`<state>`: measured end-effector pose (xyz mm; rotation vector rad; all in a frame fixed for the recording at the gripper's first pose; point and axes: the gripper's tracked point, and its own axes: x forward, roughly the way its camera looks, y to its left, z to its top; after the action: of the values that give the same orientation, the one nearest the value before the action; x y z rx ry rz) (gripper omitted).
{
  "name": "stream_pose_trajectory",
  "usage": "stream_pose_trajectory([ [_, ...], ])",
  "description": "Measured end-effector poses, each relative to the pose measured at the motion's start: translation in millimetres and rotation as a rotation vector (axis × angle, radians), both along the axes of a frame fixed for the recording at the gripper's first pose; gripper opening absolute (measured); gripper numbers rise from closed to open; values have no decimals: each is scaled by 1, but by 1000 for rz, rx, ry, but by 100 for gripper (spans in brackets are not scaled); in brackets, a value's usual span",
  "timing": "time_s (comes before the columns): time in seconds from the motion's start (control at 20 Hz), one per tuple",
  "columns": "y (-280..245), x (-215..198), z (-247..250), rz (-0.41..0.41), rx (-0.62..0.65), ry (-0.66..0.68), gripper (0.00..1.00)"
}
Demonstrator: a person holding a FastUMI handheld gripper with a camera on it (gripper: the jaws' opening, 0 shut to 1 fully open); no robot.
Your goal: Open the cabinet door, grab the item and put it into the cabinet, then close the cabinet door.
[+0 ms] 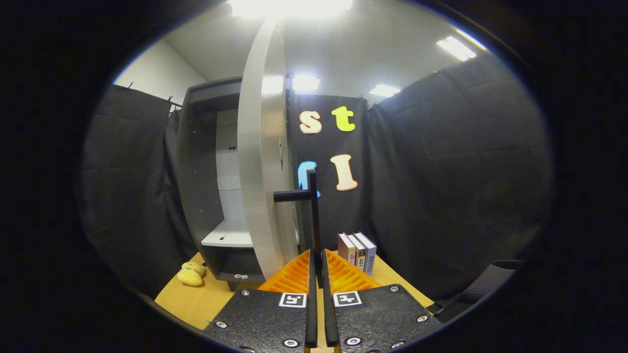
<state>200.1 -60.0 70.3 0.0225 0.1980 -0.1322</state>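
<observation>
Currently the tool (318, 267) is pinching the black vertical bar handle (313, 215) of the tall white cabinet door (262, 162); both fingers press on the bar's lower end, nearly together with only the bar between them. The handle's short black standoff (290, 196) runs from the bar toward 9 o'clock and meets the door's face.

The door stands swung out, seen almost edge-on, rising toward 12 o'clock from just ahead of the fingers. At 10 o'clock of the fingers the dark grey cabinet body (196, 186) shows its open interior, with a white back panel and a white shelf (228, 235) low down.

The soft yellow plush toy (191, 273) lies on the light wooden surface (196, 299) at 9 o'clock of the fingers, just beside the cabinet's base and apart from the tool; it is outside the cabinet.

Three upright books with white and reddish spines (357, 252) stand side by side on the surface at 1 o'clock, just beyond the fingers. A dark grey ribbed object (483, 284) sits at 3 o'clock; I cannot tell what it is.
</observation>
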Motion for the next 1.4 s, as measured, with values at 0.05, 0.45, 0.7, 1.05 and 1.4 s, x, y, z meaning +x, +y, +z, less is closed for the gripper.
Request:
stream_pose_trajectory([
  [0.05,-6,-3,0,-21,-22,-4,6],
  [0.45,-16,-30,19,-106,-136,-92,11],
  [0.7,17,-37,41,-87,-207,-231,54],
  [1.05,80,-51,6,-40,-30,-286,93],
  [1.4,164,-50,-75,66,76,-212,93],
])
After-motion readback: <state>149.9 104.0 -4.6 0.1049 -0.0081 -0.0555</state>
